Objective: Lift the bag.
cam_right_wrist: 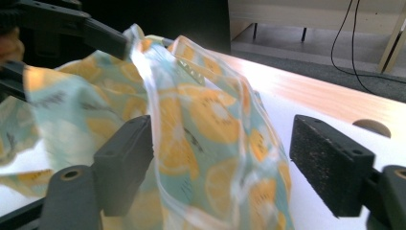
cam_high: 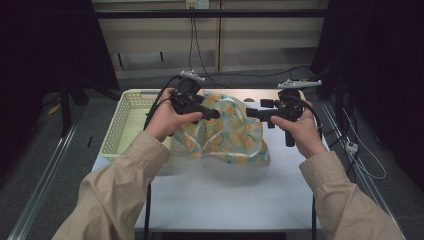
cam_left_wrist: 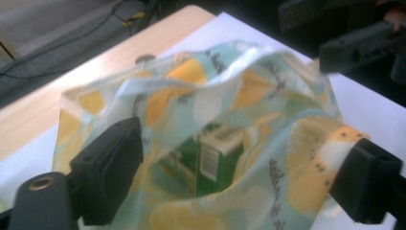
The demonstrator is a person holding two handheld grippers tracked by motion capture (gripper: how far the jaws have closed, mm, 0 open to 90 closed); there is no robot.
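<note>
1 printed bag, 1 green box, 1 basket, 2 tools

i can't read any text for certain. the fruit-print bag carries dark script lettering by the orange slices, too blurred to make out. inside it, a green box shows a white barcode panel and pale lettering on its top edge, neither legible to me.
</note>
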